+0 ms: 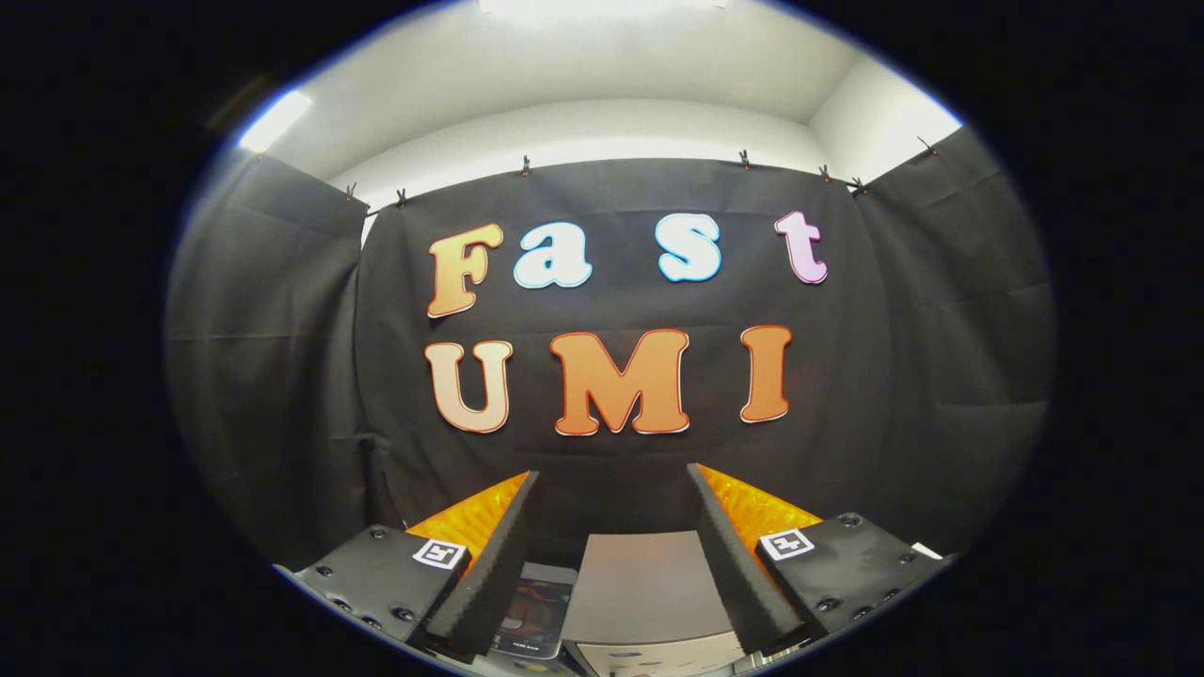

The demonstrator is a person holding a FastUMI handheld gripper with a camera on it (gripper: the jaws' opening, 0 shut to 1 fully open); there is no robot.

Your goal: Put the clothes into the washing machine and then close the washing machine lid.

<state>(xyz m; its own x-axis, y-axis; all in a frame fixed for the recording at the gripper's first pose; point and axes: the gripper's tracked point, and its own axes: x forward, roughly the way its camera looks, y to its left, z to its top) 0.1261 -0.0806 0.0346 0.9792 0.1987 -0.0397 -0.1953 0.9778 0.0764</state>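
black cloth wall (611, 451) hangs straight ahead under a white ceiling (583, 66); the gripper (611, 489) is level, fingers spread wide and empty, open air beyond them; below, between them, a grey flat-topped box (640, 583), perhaps the washing machine

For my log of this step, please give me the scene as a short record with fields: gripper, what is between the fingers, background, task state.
hand-held gripper: open, fingers apart, holding nothing
between the fingers: a grey box top; a dark device beside one finger
beyond the fingers: black cloth wall, white ceiling
task state: cannot tell from this view
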